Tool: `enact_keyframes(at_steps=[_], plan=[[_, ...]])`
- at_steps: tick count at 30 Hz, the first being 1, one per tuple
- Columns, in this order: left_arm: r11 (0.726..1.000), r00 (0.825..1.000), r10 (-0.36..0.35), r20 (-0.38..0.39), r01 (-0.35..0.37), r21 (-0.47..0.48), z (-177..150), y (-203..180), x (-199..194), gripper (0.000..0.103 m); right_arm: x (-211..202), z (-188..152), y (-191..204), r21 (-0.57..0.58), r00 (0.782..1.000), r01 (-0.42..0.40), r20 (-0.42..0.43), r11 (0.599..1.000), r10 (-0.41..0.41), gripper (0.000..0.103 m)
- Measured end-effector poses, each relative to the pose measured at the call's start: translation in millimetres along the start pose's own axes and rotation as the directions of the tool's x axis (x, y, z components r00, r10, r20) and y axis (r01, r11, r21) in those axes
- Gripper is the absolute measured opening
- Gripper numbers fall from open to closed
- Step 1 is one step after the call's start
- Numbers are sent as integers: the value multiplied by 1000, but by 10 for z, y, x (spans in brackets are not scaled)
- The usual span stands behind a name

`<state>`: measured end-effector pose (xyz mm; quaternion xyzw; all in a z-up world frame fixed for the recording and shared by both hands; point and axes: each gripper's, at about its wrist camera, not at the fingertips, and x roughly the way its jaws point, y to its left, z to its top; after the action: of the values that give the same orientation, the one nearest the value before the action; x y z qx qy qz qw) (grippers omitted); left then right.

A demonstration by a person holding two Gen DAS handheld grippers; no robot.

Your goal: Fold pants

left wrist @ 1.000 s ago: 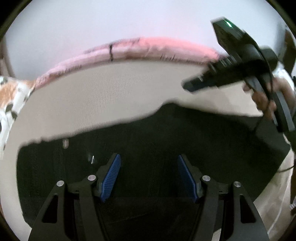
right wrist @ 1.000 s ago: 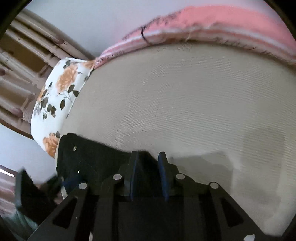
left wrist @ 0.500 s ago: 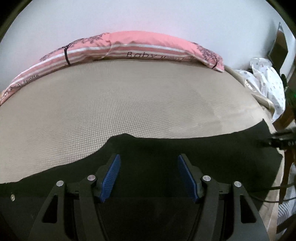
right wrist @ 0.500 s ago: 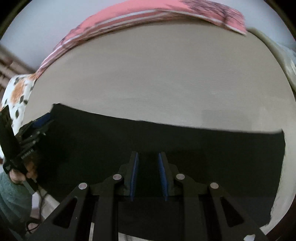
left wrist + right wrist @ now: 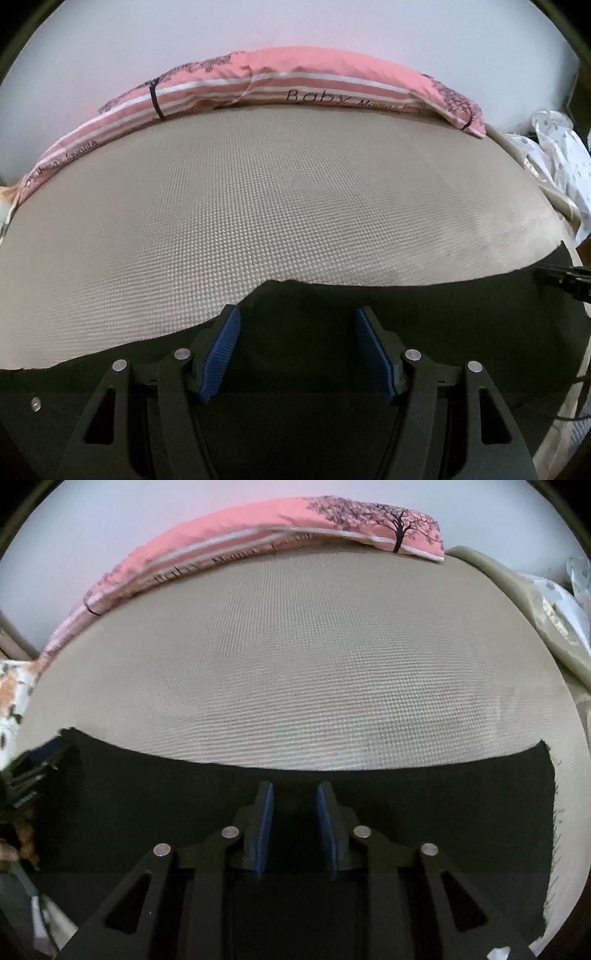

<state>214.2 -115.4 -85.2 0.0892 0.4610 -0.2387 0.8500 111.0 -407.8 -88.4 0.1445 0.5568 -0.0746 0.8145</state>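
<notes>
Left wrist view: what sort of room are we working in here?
Most likely a bedroom: the black pants lie on a beige textured mattress, with a long pink striped pillow against the wall.

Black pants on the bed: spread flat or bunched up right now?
Spread flat. The black pants lie as one smooth dark band across the tan bed cover, with no bunching; folded layers cannot be told.

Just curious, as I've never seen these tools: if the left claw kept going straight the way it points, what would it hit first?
Most likely the black pants spread on the beige mattress. The left claw stands open and angled down over the dark cloth, with nothing between. How close it is, I can't tell.
</notes>
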Motion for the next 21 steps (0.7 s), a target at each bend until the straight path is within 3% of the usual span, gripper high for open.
enact_keyframes(at_steps=[6, 10, 12, 14, 21], plan=[[1000, 999, -4, 46, 2, 26, -296, -70, -503, 65, -227, -376, 500, -126, 989, -148, -41, 981, 144, 24], [996, 999, 15, 37, -18, 86, -579, -86, -703, 65, -200, -708, 630, -198, 991, -122, -86, 973, 107, 25], [995, 999, 31, 16, -33, 96, -698, -58, -719, 65, -153, -795, 524, -189, 994, -77, -97, 979, 59, 24], [995, 999, 48, -7, -47, 86, -807, 3, -730, 65, -188, -848, 328, -144, 994, -81, -84, 986, 69, 21], [994, 994, 108, -14, -108, 26, -1013, 224, -705, 65, -360, -912, -387, 25, 999, 11, -53, 1000, -9, 20]])
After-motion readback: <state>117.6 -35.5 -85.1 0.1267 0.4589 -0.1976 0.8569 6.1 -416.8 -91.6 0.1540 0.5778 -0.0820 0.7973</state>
